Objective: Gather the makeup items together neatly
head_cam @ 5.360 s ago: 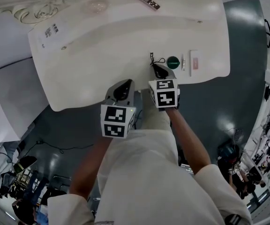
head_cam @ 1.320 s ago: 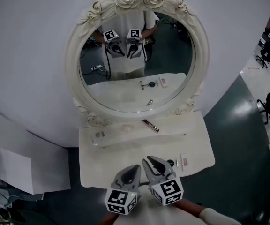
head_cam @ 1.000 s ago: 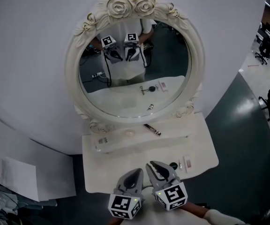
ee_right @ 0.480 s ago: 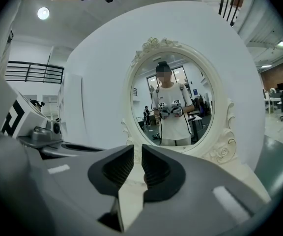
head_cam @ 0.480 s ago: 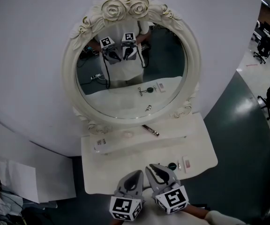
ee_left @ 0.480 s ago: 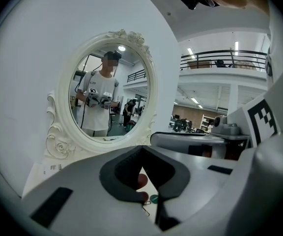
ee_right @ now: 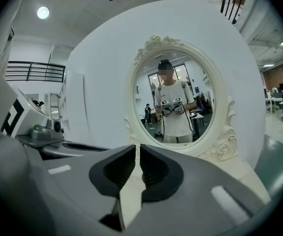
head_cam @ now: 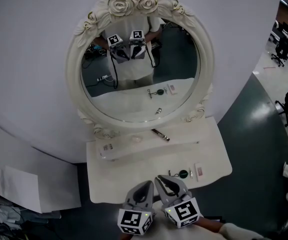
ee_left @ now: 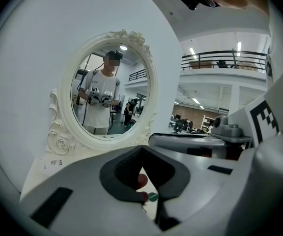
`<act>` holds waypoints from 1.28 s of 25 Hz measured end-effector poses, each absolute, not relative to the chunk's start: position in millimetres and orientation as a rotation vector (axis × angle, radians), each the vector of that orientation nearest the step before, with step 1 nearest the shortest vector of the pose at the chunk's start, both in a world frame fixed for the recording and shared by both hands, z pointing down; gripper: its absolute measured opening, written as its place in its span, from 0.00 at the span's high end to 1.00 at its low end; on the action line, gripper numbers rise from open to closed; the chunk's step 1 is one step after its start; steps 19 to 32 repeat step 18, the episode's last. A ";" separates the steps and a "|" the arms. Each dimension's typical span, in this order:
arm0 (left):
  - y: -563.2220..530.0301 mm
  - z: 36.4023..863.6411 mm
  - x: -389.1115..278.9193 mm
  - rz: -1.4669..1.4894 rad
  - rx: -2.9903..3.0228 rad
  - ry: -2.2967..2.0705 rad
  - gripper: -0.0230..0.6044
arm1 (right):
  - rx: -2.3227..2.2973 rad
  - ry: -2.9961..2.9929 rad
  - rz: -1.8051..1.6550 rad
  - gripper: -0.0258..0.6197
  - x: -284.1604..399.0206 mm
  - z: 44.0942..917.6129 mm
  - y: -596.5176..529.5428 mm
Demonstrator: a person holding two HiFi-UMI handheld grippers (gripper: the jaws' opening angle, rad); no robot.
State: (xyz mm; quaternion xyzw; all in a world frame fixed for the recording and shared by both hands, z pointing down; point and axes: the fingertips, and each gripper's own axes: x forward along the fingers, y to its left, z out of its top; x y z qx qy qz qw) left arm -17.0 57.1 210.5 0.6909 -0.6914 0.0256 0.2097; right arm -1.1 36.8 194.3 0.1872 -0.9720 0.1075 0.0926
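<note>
On the white vanity table [head_cam: 129, 176], at the front right, a green round compact [head_cam: 183, 174] lies beside a white-and-pink palette [head_cam: 199, 170] and a thin black corded item [head_cam: 171, 173]. A dark stick [head_cam: 160, 135] lies on the raised shelf under the mirror. Both grippers hover side by side at the table's front edge. My left gripper [head_cam: 145, 185] [ee_left: 141, 149] is shut and holds nothing; the green compact [ee_left: 153, 196] shows through the hollow behind its tips. My right gripper [head_cam: 163, 180] [ee_right: 137, 149] is closing, with only a narrow slit left and nothing between the jaws.
A large oval mirror [head_cam: 139, 69] in an ornate white frame stands at the back and reflects the person and both grippers. A clear round item [head_cam: 136, 139] and a printed label [head_cam: 107, 147] lie on the shelf. Dark floor surrounds the table.
The head view has risen from the tabletop to take in the whole mirror. Both grippers have drawn back to the front edge, and the right jaws have narrowed slightly.
</note>
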 end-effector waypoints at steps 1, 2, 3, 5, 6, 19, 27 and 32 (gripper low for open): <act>56.8 211.6 -16.3 0.069 1.918 -1.921 0.97 | 0.563 -2.877 0.323 0.91 0.2 195.8 36.1; 56.6 213.1 -15.6 0.067 1.914 -1.919 0.97 | 0.569 -2.867 0.327 0.91 1.4 197.7 35.6; 56.8 214.3 -15.1 0.065 1.909 -1.916 0.97 | 0.572 -2.860 0.331 0.91 2.1 199.4 35.8; 58.0 215.2 -14.4 0.062 1.901 -1.918 0.97 | 0.570 -2.862 0.329 0.91 2.1 200.6 36.9; 58.5 215.1 -14.1 0.061 1.898 -1.921 0.97 | 0.569 -2.866 0.323 0.91 2.4 200.5 37.3; 51.9 216.4 -3.2 0.077 1.893 -1.916 0.97 | 0.601 -2.843 0.357 0.91 16.4 205.8 25.7; 51.9 216.4 -3.2 0.077 1.893 -1.916 0.97 | 0.601 -2.843 0.357 0.91 16.4 205.8 25.7; 51.9 216.4 -3.2 0.077 1.893 -1.916 0.97 | 0.601 -2.843 0.357 0.91 16.4 205.8 25.7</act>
